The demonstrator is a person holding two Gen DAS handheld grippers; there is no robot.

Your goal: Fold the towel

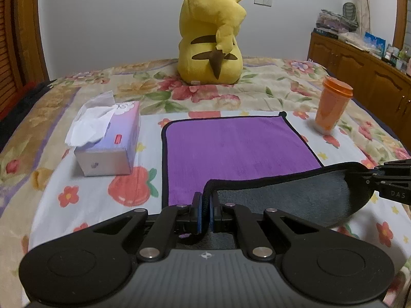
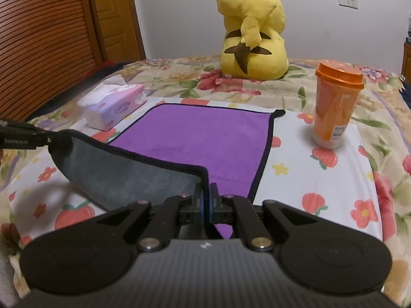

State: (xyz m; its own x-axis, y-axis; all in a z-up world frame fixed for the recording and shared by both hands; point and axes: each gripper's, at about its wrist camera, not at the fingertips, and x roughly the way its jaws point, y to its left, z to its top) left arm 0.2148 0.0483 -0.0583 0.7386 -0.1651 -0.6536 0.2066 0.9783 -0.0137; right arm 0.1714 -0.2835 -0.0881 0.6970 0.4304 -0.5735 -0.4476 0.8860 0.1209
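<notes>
Fingers (image 1: 196, 206) on purple towel's (image 1: 231, 148) lifted grey underside.

Bed (image 1: 257, 95) with floral bedspread. Pale plain wall (image 1: 115, 18) behind, double switch plate (image 1: 262, 0) on it. Slatted wooden door (image 2: 43, 38) at left. Wooden cabinet (image 1: 359, 69) along right, cluttered top. Dim, even indoor light.
</notes>
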